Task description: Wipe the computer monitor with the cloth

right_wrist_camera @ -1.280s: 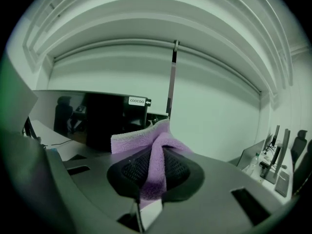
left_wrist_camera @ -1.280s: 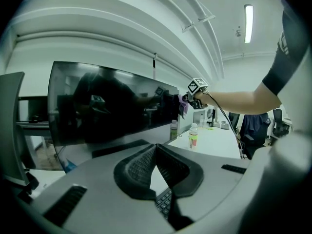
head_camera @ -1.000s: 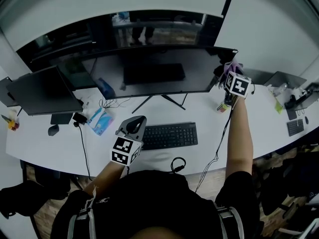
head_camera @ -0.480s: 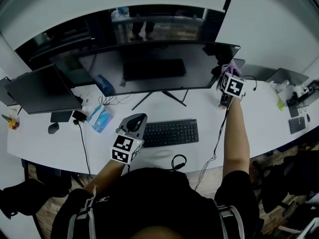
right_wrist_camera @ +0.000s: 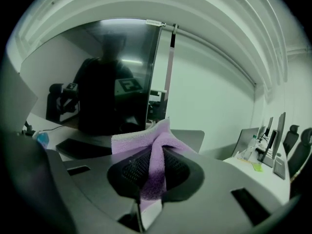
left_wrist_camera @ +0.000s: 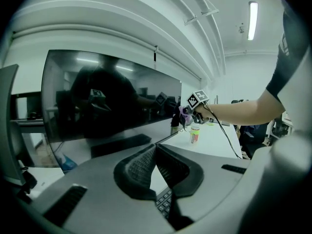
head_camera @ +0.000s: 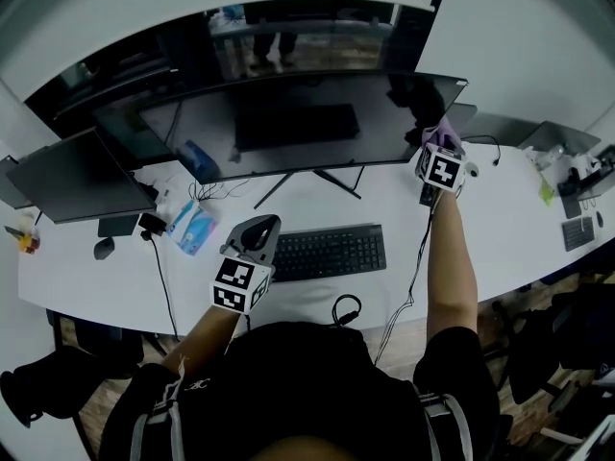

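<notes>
The wide dark monitor (head_camera: 288,123) stands on the white desk (head_camera: 500,209). My right gripper (head_camera: 434,144) is up at the screen's lower right corner, shut on a purple cloth (head_camera: 445,133). In the right gripper view the cloth (right_wrist_camera: 139,140) bunches out between the jaws of that gripper (right_wrist_camera: 157,155), close to the monitor (right_wrist_camera: 117,82). My left gripper (head_camera: 256,230) hovers low over the desk, left of the keyboard (head_camera: 327,253), shut on nothing. From the left gripper view (left_wrist_camera: 156,152) the monitor (left_wrist_camera: 107,101) and the far cloth (left_wrist_camera: 184,113) both show.
A second dark screen (head_camera: 77,176) stands at the left with a mouse (head_camera: 103,250) and a blue packet (head_camera: 192,229) near it. A small bottle (head_camera: 427,197) sits under the right gripper. Earphones (head_camera: 344,310) lie at the front edge; a laptop (head_camera: 548,137) is at the right.
My right gripper has carried the cloth a little left and up, closer to the monitor's right end. The left gripper has stayed where it was.
</notes>
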The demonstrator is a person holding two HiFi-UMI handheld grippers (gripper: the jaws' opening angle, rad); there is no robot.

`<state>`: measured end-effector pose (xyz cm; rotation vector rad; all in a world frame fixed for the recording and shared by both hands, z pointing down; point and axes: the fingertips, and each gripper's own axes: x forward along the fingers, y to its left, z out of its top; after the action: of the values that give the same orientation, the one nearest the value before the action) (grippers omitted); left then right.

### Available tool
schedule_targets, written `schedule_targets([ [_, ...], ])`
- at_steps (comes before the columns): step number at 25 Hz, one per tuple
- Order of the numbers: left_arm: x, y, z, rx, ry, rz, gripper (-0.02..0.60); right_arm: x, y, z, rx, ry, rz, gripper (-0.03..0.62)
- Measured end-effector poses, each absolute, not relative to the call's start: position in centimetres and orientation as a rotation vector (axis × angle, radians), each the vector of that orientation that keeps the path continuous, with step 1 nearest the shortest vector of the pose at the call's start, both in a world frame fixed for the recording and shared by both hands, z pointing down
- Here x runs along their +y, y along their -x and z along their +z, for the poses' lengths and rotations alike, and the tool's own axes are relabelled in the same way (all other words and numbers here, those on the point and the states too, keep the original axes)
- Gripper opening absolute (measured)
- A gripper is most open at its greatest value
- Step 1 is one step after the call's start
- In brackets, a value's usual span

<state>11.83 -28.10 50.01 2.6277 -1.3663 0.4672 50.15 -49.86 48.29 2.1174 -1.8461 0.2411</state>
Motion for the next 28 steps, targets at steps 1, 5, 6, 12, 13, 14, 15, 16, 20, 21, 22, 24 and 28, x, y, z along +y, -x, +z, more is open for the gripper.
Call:
schedule_targets([
  [1,-28.3,-11.8,50.1,-1.366,-2.625,0.471,0.012,-49.9,-50.2,48.8,-1.85,-2.117,0.261,0.069],
  [5,-28.9,-12.0,50.6,-1.356,-2.616,0.487,0.012,-50.2,-50.2,51.2,-1.872,-2.12,0.387,0.069],
  [6,-29.1,-12.1,50.7,-1.354,-2.612,0.491,0.012,-50.3,-50.2,51.8,-1.869,-2.119,0.402,0.069],
  [12,-30.0,-11.7,51.9,-1.352,-2.578,0.509,0.012,-50.5,-50.1,55.3,-1.85,-2.087,0.457,0.069],
  [13,-30.2,-11.6,52.0,-1.352,-2.575,0.513,0.012,-50.6,-50.1,55.9,-1.847,-2.082,0.466,0.069],
  [14,-30.4,-11.6,52.2,-1.351,-2.572,0.516,0.012,-50.6,-50.1,56.5,-1.844,-2.077,0.476,0.069],
  [15,-30.6,-11.7,52.4,-1.349,-2.57,0.519,0.012,-50.7,-50.1,57.1,-1.842,-2.072,0.486,0.069],
  [16,-30.8,-11.7,52.5,-1.346,-2.569,0.523,0.012,-50.8,-50.1,57.6,-1.839,-2.067,0.494,0.069],
  [20,-31.3,-11.6,53.2,-1.333,-2.564,0.54,0.012,-50.9,-49.9,59.8,-1.819,-2.036,0.516,0.069],
  [21,-31.4,-11.6,53.4,-1.328,-2.563,0.544,0.012,-50.9,-49.9,60.3,-1.815,-2.027,0.524,0.069],
  [22,-31.5,-11.6,53.6,-1.324,-2.561,0.549,0.012,-51.0,-49.8,60.8,-1.812,-2.019,0.532,0.069],
  [24,-31.8,-11.6,53.8,-1.319,-2.557,0.553,0.012,-51.1,-49.7,61.8,-1.808,-2.008,0.549,0.069],
  [28,-32.2,-11.8,53.8,-1.319,-2.55,0.558,0.012,-51.2,-49.7,63.3,-1.792,-1.987,0.576,0.069],
])
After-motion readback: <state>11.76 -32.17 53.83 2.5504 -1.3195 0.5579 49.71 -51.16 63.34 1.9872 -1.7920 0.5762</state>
